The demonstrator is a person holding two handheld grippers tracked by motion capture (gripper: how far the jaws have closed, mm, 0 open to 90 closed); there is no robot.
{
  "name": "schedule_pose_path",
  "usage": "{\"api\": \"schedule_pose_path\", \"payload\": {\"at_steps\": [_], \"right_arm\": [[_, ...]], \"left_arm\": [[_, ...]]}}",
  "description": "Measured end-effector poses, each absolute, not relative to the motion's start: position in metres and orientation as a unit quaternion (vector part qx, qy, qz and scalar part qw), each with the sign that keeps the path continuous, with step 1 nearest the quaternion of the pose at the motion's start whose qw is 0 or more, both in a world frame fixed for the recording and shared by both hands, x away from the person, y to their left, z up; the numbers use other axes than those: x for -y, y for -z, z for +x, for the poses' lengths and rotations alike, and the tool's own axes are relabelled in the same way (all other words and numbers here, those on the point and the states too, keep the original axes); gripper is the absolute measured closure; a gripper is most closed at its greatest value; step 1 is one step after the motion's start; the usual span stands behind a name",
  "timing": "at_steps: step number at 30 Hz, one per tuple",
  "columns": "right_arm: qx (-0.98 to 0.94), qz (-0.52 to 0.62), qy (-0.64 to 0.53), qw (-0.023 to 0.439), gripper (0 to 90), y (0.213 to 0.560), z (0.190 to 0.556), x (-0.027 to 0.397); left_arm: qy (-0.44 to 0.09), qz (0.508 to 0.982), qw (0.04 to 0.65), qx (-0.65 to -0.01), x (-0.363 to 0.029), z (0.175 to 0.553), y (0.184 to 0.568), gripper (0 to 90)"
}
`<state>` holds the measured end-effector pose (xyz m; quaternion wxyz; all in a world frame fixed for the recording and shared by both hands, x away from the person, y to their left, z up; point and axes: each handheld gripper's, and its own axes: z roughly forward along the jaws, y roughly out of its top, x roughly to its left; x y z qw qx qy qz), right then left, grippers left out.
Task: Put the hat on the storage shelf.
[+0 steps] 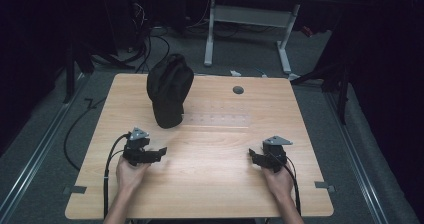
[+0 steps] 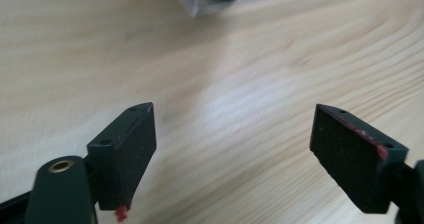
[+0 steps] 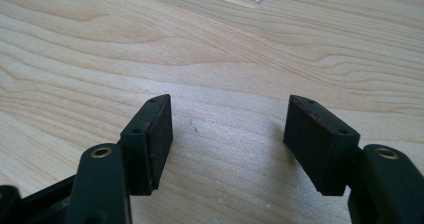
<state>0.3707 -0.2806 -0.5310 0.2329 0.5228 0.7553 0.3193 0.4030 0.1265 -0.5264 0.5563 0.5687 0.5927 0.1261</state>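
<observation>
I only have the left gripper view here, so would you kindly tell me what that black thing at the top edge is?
Observer: In the high view it is the base of a black cap standing on the table, resting on a clear strip.
Operator: Thank you. Is the other gripper holding anything?
Observer: No, the right gripper is open over bare wood.
Operator: Where is it?
Observer: On the table's near right, apart from the cap.

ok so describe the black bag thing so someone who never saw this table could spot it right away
Start at the wooden table and look to its far left part, beyond the left gripper. There stands a black fabric bag, upright and bulging, by far the tallest thing there; the clear flat sheet beside it lies flat.
</observation>
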Motion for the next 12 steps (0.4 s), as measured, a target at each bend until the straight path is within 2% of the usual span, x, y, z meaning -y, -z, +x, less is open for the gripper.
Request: {"api": "schedule_pose_path", "payload": {"at_steps": [4,12], "right_arm": [[-0.755,0.523,-0.319,0.233,36.3,0.531,0.3707,0.2805],[-0.755,0.523,-0.32,0.233,36.3,0.531,0.3707,0.2805]], "left_arm": [[-0.175,0.584,0.541,-0.579,-0.1266,0.3974,0.5455,22.2],[-0.19,0.588,0.536,-0.575,-0.1232,0.3964,0.5477,20.6]]}}
